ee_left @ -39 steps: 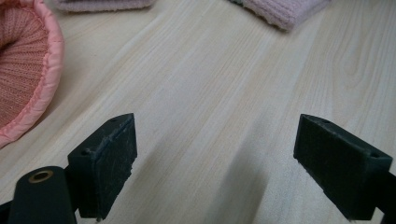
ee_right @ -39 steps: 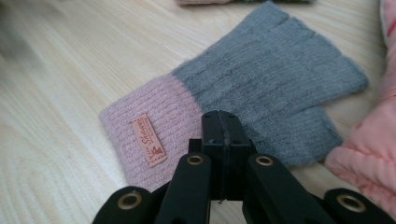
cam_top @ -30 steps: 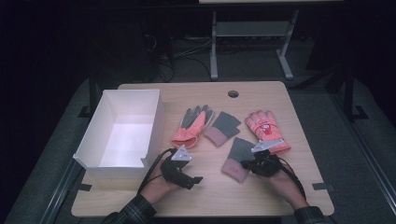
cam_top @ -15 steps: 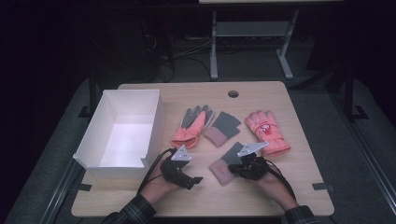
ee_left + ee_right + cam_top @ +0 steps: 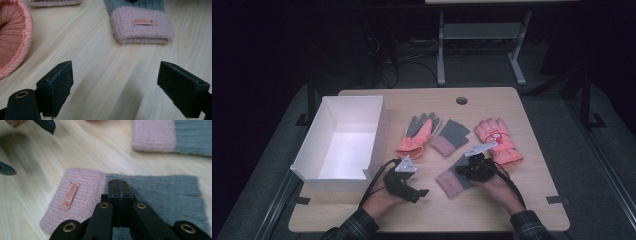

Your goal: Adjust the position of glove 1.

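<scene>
Mitten, grey with pink cuff, lies mid-front on tabletop, bare wood toward near edge, right tool on it. Left tool view: jaws wide apart, nothing between. Right tool view: jaws closed together, tips on the mitten's grey part.

Lighting: we record a dim room in the high view, its surroundings nearly black, the desk lit from overhead. Glare: we note the white box as the brightest patch. Shadows: soft, short. Sharpness: in the left gripper view we find crisp knit and wood grain; in the right gripper view, motion-smeared grain at upper left.
</scene>
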